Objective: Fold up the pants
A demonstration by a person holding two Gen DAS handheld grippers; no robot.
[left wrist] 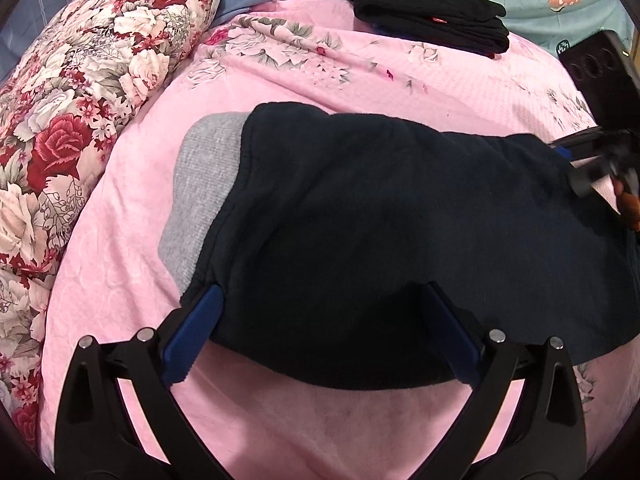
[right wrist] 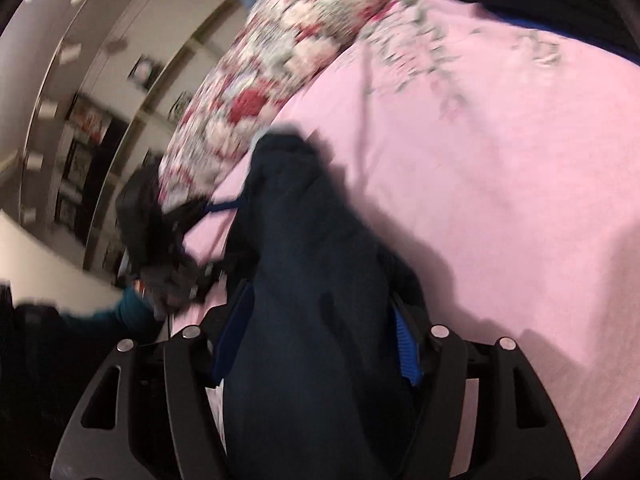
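Dark navy pants [left wrist: 380, 220] lie folded on a pink bedspread [left wrist: 300, 432], with a grey lining [left wrist: 200, 184] showing at their left end. My left gripper [left wrist: 322, 292] stands open and wide at the near edge of the pants, its blue pads [left wrist: 192, 336] on either side of the cloth. At the pants' right end is my right gripper [left wrist: 592, 160]. The blurred right wrist view shows that right gripper [right wrist: 320, 300] shut on a thick bunch of the pants [right wrist: 312, 280]. In the same view the left gripper [right wrist: 168, 248] sits at the left, held by a teal sleeve [right wrist: 116, 316].
A red-and-white floral quilt [left wrist: 80, 100] is piled along the left of the bed. A stack of folded black clothes [left wrist: 428, 12] rests at the far side, against a teal sheet [left wrist: 560, 0]. A black box [left wrist: 600, 68] stands at the right. Shelves [right wrist: 92, 140] line the room's wall.
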